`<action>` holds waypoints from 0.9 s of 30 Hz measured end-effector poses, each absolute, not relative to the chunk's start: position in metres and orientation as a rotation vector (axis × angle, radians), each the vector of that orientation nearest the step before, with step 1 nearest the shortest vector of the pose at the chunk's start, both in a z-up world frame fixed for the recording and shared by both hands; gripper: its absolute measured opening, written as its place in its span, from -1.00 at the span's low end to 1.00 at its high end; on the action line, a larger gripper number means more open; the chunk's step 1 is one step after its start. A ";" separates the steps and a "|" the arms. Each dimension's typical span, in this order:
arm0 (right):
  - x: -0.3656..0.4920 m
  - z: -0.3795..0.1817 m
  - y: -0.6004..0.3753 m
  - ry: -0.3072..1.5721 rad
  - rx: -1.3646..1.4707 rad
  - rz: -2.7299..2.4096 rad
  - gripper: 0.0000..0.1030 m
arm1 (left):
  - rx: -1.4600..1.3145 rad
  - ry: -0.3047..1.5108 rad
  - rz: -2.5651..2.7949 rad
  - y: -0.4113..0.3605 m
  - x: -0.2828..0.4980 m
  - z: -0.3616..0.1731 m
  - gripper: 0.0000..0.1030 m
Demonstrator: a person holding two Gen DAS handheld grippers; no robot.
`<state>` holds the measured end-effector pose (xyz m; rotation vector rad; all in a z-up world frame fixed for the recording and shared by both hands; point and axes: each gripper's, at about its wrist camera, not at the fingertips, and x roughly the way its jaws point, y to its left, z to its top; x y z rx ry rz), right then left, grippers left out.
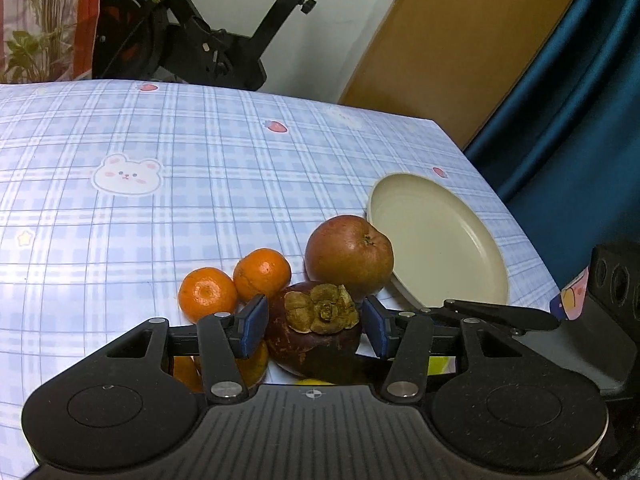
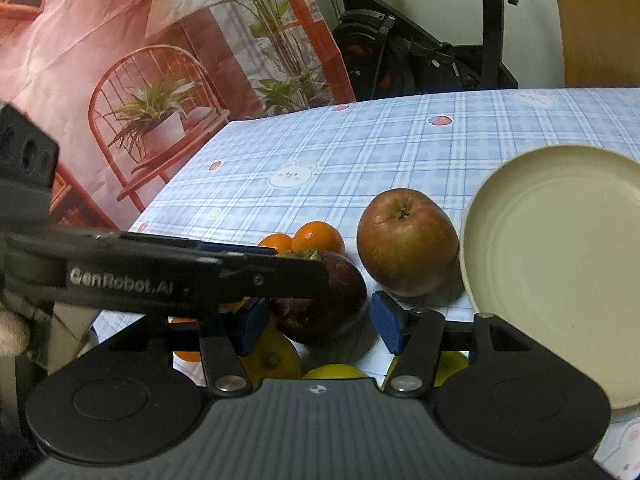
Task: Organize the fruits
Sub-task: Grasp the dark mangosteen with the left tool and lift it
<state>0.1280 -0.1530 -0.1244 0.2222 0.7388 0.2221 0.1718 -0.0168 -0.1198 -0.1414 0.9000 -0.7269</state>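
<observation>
On your desk (image 1: 120, 240) you have one cream plate (image 1: 440, 240), one apple (image 1: 349, 255), one mangosteen (image 1: 316, 336) and two clearly shown tangerines (image 1: 207, 294), with yellow and orange fruit partly hidden beneath the tools. Your left hand-held gripper (image 1: 316, 324) brackets the mangosteen, which sits dead centre between half-open pads; whether they press it, you cannot tell. From your right hand-held gripper (image 2: 318, 322), also half open and holding nothing, the mangosteen lies at eleven o'clock, the apple at one.
</observation>
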 end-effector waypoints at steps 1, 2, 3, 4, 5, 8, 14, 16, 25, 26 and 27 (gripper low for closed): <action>0.128 -0.125 -0.153 0.740 0.225 0.224 0.09 | -0.145 0.901 -0.726 -0.016 0.172 -0.119 0.04; 0.128 -0.125 -0.153 0.736 0.223 0.222 0.09 | -0.151 0.903 -0.722 -0.016 0.175 -0.122 0.04; 0.128 -0.126 -0.152 0.733 0.221 0.221 0.09 | -0.162 0.908 -0.719 -0.015 0.176 -0.122 0.04; 0.128 -0.126 -0.152 0.731 0.222 0.219 0.10 | -0.170 0.912 -0.715 -0.015 0.179 -0.123 0.04; 0.129 -0.127 -0.152 0.730 0.225 0.217 0.12 | -0.173 0.915 -0.711 -0.016 0.181 -0.124 0.04; 0.131 -0.128 -0.150 0.729 0.219 0.208 0.15 | -0.157 0.916 -0.704 -0.020 0.182 -0.125 0.05; 0.136 -0.133 -0.142 0.740 0.197 0.188 0.22 | -0.131 0.904 -0.697 -0.024 0.182 -0.129 0.11; 0.138 -0.134 -0.139 0.741 0.188 0.179 0.25 | -0.116 0.900 -0.699 -0.026 0.181 -0.129 0.13; 0.123 -0.134 -0.136 0.706 0.185 0.175 0.24 | -0.059 0.862 -0.691 -0.033 0.163 -0.123 0.14; 0.121 -0.133 -0.138 0.699 0.194 0.176 0.24 | -0.053 0.855 -0.691 -0.034 0.160 -0.122 0.14; 0.119 -0.132 -0.140 0.692 0.203 0.178 0.24 | -0.047 0.845 -0.691 -0.035 0.158 -0.119 0.14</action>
